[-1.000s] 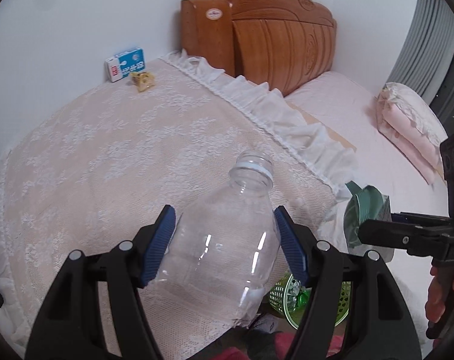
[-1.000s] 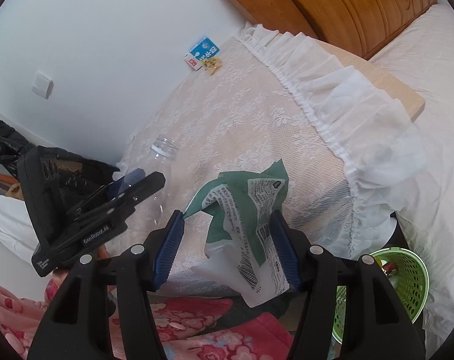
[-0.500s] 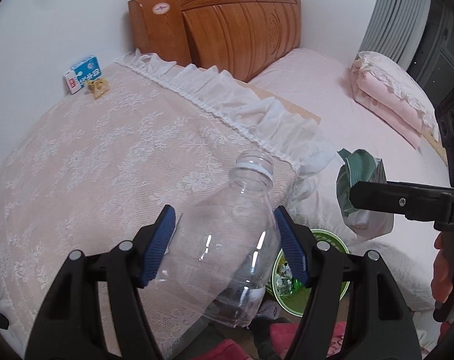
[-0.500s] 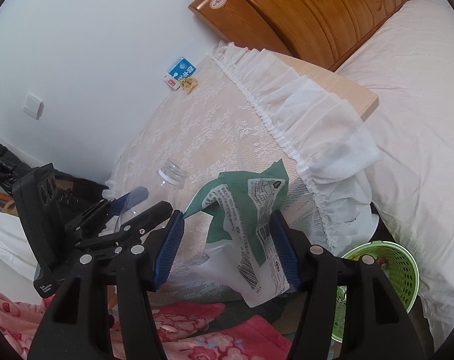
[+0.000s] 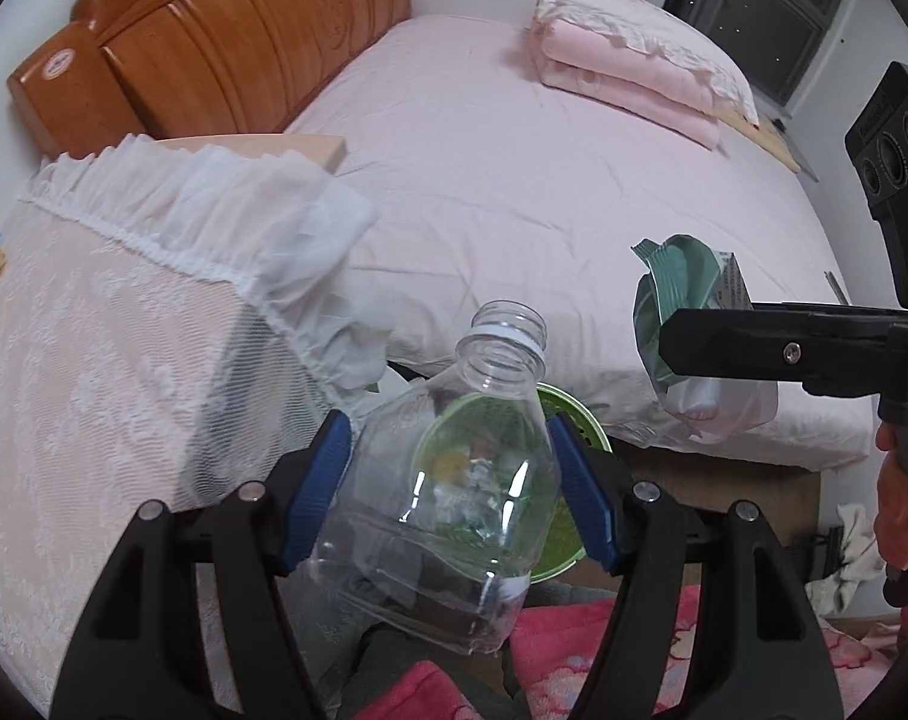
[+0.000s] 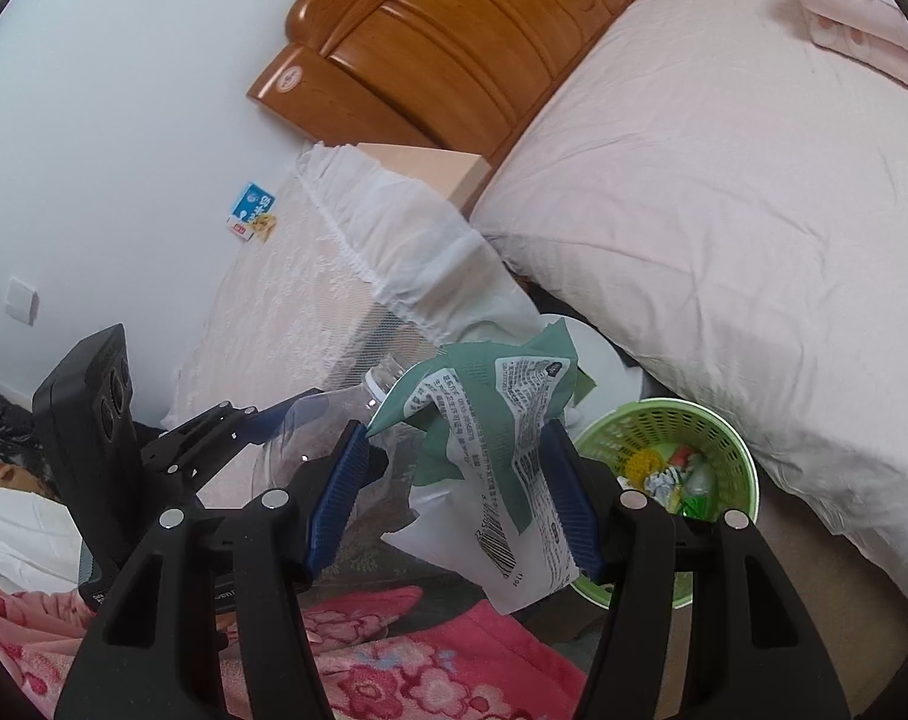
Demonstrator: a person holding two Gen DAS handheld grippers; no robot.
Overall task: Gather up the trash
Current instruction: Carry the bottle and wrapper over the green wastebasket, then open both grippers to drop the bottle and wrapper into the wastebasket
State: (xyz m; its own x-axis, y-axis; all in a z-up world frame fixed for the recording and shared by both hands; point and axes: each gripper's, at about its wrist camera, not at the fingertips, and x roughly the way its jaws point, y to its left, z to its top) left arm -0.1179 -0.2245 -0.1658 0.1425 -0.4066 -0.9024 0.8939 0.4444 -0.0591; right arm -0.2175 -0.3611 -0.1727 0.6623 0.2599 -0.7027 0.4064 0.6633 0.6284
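My left gripper [image 5: 450, 483] is shut on a clear empty plastic bottle [image 5: 454, 480], uncapped, held above a green trash basket [image 5: 565, 414] that shows through it. My right gripper [image 6: 457, 489] is shut on a crumpled green and white snack wrapper [image 6: 490, 456], just left of the green basket [image 6: 718, 438], which holds several scraps. In the left wrist view the wrapper [image 5: 688, 294] hangs from the right gripper to the right of the bottle. The bottle [image 6: 309, 438] shows left of the wrapper in the right wrist view.
A lace-covered side table [image 5: 93, 360] stands at the left with a blue box [image 6: 251, 210] at its back. A pink bed [image 5: 544, 180] with a wooden headboard [image 5: 213, 42] and folded bedding [image 5: 640, 72] lies behind. A pink floral cloth [image 6: 393, 654] lies below.
Both grippers have swung right, away from the side table and toward the green basket, which now lies under the bottle. Both loads stay gripped.
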